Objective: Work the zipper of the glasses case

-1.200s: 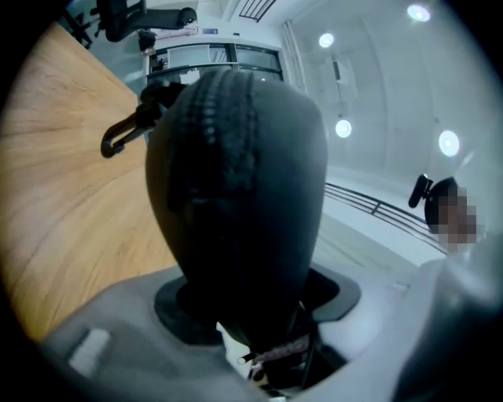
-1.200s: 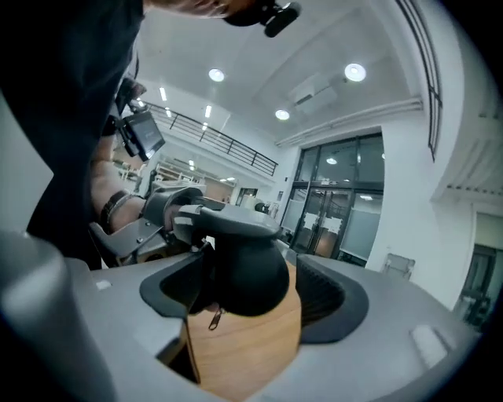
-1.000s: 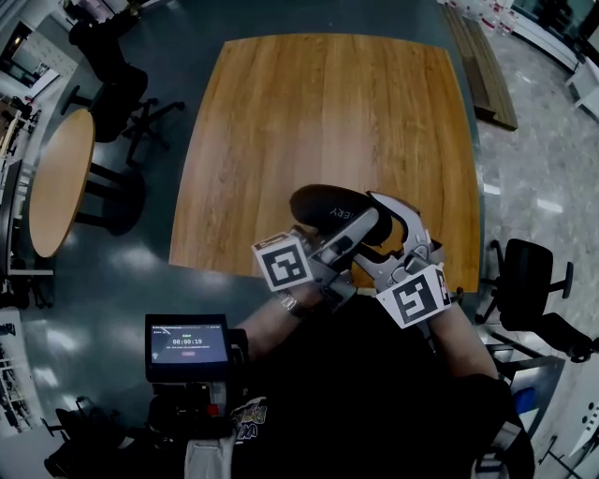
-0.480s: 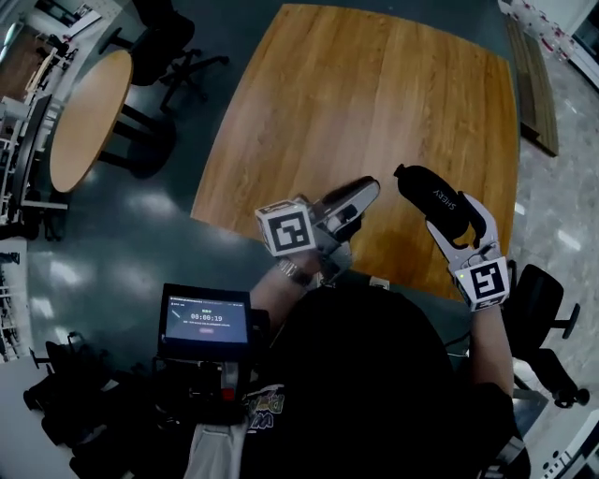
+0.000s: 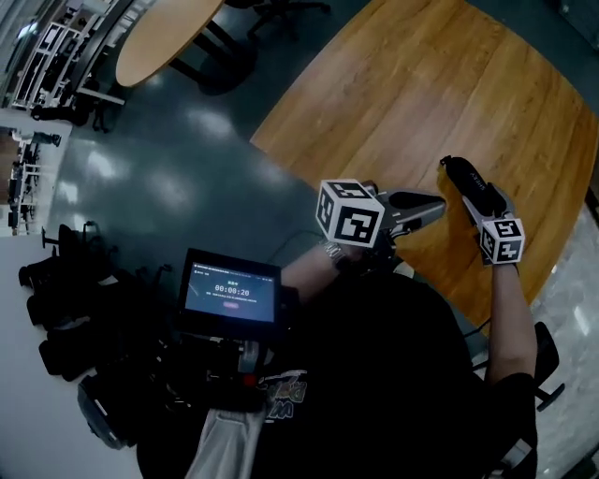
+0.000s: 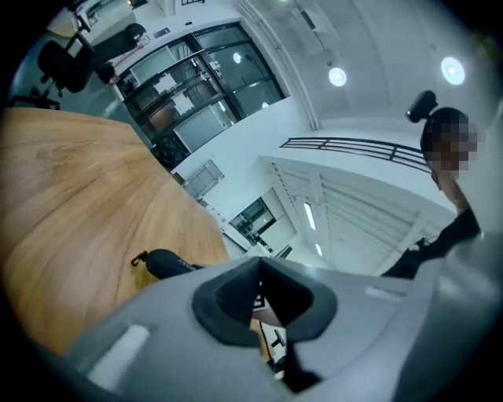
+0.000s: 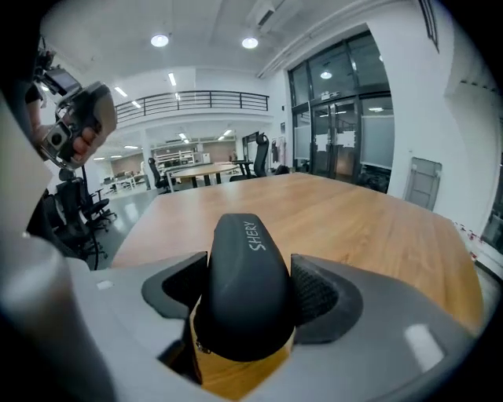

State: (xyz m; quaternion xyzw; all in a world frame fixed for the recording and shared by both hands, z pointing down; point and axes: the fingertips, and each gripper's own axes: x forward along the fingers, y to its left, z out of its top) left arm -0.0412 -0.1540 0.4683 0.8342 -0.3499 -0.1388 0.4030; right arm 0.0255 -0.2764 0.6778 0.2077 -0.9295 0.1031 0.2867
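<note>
The black glasses case (image 5: pixel 466 178) sits between the jaws of my right gripper (image 5: pixel 477 198), which is shut on its sides, low over the wooden table (image 5: pixel 421 103) near its front edge. In the right gripper view the case (image 7: pixel 245 275) fills the gap between the pads, its lettered end pointing away. My left gripper (image 5: pixel 434 203) is left of the case and apart from it. Its jaws have just been closing and are now shut with nothing between them (image 6: pixel 259 302). The left gripper view shows the case (image 6: pixel 169 263) with a small pull loop (image 6: pixel 140 259) at its far end.
A round table (image 5: pixel 178 28) and chairs stand on the dark floor at the upper left. A small screen (image 5: pixel 232 293) hangs at the person's chest. The wooden table's left edge (image 5: pixel 309 103) runs diagonally, with bare wood beyond the case.
The two grippers were together at the case; now the right one has carried it right and down toward the table. The left gripper has let go, drawn apart and shut.
</note>
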